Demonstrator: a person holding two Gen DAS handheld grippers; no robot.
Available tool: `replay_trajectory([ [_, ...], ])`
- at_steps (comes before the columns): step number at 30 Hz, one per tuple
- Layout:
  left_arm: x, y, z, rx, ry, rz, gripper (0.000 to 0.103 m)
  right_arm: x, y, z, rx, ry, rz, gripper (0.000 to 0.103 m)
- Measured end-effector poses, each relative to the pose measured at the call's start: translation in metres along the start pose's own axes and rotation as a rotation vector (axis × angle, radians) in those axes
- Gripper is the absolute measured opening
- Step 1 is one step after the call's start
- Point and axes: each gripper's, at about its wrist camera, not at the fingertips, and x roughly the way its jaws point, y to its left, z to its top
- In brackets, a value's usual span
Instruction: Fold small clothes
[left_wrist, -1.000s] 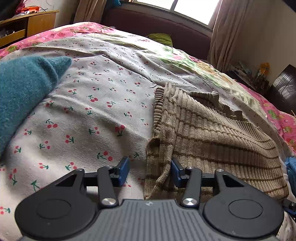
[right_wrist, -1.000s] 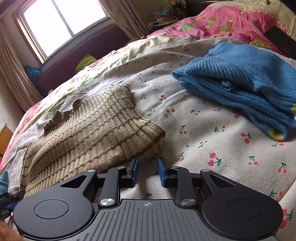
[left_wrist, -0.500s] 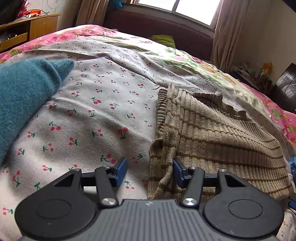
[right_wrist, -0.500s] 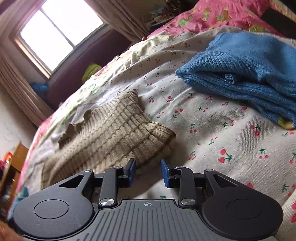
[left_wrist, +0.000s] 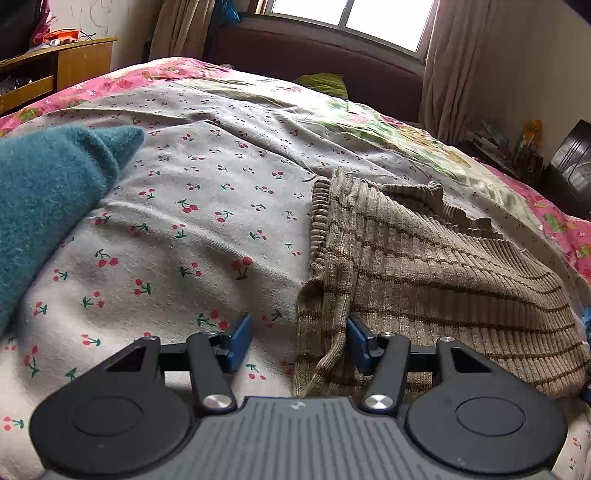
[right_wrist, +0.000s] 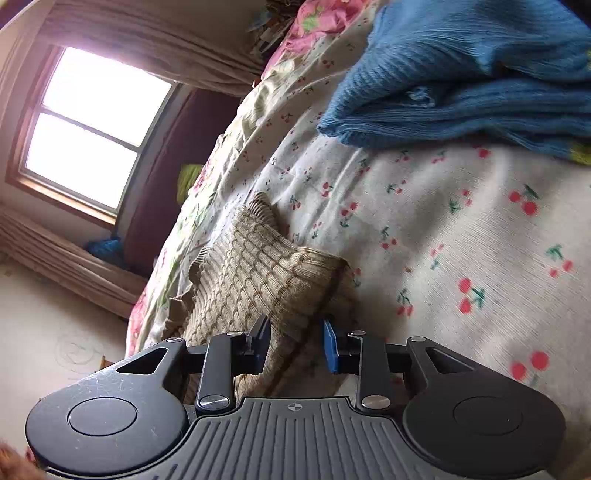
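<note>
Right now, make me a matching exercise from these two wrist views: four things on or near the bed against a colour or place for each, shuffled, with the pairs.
Things:
1. ribbed sweater
2. fuzzy garment
3. folded knit
4. bedsheet

Descriptions:
A. white with red cherries
B. bright blue, far side in the right wrist view
C. tan with brown stripes, an edge between each gripper's fingers
D. teal, at the left edge of the left wrist view

Pairs: 1-C, 2-D, 3-B, 4-A
</note>
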Motion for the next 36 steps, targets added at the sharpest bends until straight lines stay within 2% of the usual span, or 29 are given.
replay_trajectory([
  [5, -0.001, 0.000, 0.000, -0.001, -0.006, -0.005, 0.065, 0.019, 0.001, 0.003, 0.041, -0.021, -0.011, 0.030],
  [9, -0.001, -0.001, 0.001, 0.003, -0.006, -0.003, 0.065, 0.022, -0.005, 0.005, 0.114, -0.033, 0.030, 0.032],
  [11, -0.004, -0.002, 0.001, 0.004, -0.010, -0.001, 0.064, 0.012, -0.002, 0.000, 0.095, -0.034, 0.065, 0.032],
  [16, -0.029, -0.012, 0.008, -0.001, -0.078, -0.027, 0.064, 0.004, 0.001, 0.007, 0.026, -0.099, -0.034, 0.030],
  [19, -0.046, -0.030, 0.011, 0.034, -0.135, -0.064, 0.064, 0.012, -0.005, 0.012, 0.072, -0.098, -0.024, 0.030],
  [21, -0.045, -0.046, 0.014, 0.064, -0.125, -0.096, 0.065, 0.018, -0.005, 0.010, 0.084, -0.080, -0.018, 0.032],
  [25, -0.029, -0.080, 0.015, 0.125, -0.057, -0.164, 0.065, 0.004, -0.004, 0.005, 0.153, -0.018, 0.058, 0.032],
  [29, -0.011, -0.119, 0.006, 0.232, -0.004, -0.226, 0.065, -0.013, 0.019, 0.031, -0.058, -0.081, 0.052, 0.033],
  [30, -0.007, -0.127, 0.003, 0.253, 0.004, -0.238, 0.064, -0.012, 0.023, 0.039, -0.097, -0.088, 0.052, 0.038],
  [32, 0.002, -0.142, -0.001, 0.273, 0.026, -0.259, 0.064, 0.003, 0.027, 0.061, -0.160, -0.048, 0.052, 0.047],
  [36, 0.017, -0.159, -0.007, 0.299, 0.045, -0.244, 0.065, 0.049, 0.014, 0.079, -0.155, 0.123, 0.063, 0.047],
])
